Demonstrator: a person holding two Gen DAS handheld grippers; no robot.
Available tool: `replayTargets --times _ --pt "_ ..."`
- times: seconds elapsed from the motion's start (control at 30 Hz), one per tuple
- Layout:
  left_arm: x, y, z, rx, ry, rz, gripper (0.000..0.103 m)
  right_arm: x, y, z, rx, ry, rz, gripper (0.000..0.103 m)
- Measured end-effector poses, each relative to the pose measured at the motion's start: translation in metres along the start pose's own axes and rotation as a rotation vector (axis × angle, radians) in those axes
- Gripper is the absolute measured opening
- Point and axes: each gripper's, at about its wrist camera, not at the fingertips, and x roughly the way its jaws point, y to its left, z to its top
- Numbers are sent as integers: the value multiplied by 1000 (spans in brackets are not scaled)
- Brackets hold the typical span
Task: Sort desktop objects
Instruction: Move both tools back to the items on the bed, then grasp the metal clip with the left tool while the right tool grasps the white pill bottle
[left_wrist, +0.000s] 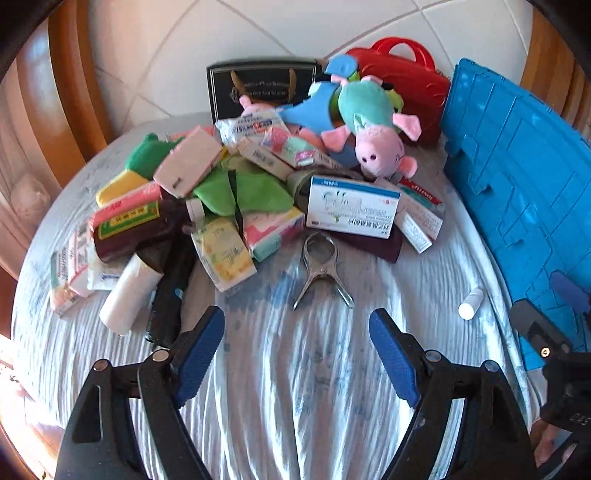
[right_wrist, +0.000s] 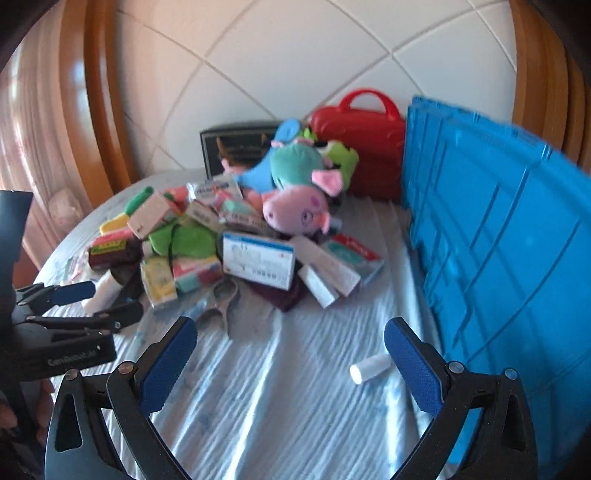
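Bed sheet (left_wrist: 295, 387) — metal clamp (left_wrist: 322, 269) lies beyond the left gripper (left_wrist: 297, 332) jaws.

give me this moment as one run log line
stage: approach, nothing picked | left gripper: open, empty, facing metal clip | right gripper: open, empty, near small white tube | pile unsorted beside blue crate

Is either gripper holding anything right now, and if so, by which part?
Nothing is held. The left gripper and right gripper are both open over the bare cloth, short of the pile.
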Motion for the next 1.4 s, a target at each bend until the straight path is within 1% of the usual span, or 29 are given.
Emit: replayTargets --times 0.1,0.13,0.23,0.3,0.37,0.47,0.53,0.63,0.67,0.7,0.73,0.77,0.8,0.83,0.9,1.03,1.1,1.17,1.2,1.23,1.27,1.3,1.37,1.4 --pt "35 3 -3 -3 67 -7 81 42 -20 -23 101 97 -41 103" --pt "45 2 -4 -1 89 -9 81 55 -28 -34 159 129 -49 103" --pt "75 -3 -4 22 146 -1 81 84 -49 -53 274 209 -39 103" --pt "92 -7 -1 36 178 -10 81 98 -59 -58 325 260 -40 103" --pt "106 -12 4 47 190 -22 81 109 -69 -58 365 281 -47 103" --pt "124 -17 16 61 179 -23 81 122 -79 -57 398 305 -58 103" --pt "139 -21 24 68 185 -16 81 132 -82 -56 405 322 -63 103" --pt "164 -27 34 81 199 -27 81 151 -88 -56 415 352 -80 103" --pt "173 -30 36 94 207 -17 81 156 -89 -56 409 347 -101 103" --pt "180 -33 36 109 209 -8 85 159 -88 -55 388 332 -121 103" --pt "182 -36 36 126 175 6 91 162 -87 -55 375 336 -130 103" --pt "183 -36 35 115 163 -4 96 166 -84 -54 347 326 -151 103" --pt "184 -36 33 108 152 -11 98 168 -82 -55 327 314 -168 103" --pt "185 -39 31 124 140 -11 103 169 -79 -57 307 295 -190 103" --pt "182 -39 25 128 104 -19 103 169 -76 -60 287 270 -212 103" --pt "180 -41 17 140 61 -23 103 169 -71 -67 271 246 -243 103" --pt "180 -42 15 141 61 -23 103 168 -70 -69 270 246 -238 103" --pt "181 -43 16 145 81 -25 103 167 -71 -70 268 258 -226 103" --pt "181 -43 16 147 92 -25 103 166 -71 -70 267 269 -228 99" --pt "180 -43 16 147 96 -25 101 166 -68 -70 266 275 -240 96" --pt "178 -44 14 147 93 -25 94 162 -72 -63 270 273 -243 89" --pt "174 -45 12 147 86 -25 89 159 -74 -64 278 264 -244 85" --pt "168 -49 8 167 77 -37 65 154 -80 -63 305 247 -238 73" --pt "166 -52 6 183 75 -46 59 153 -83 -63 317 239 -237 64"
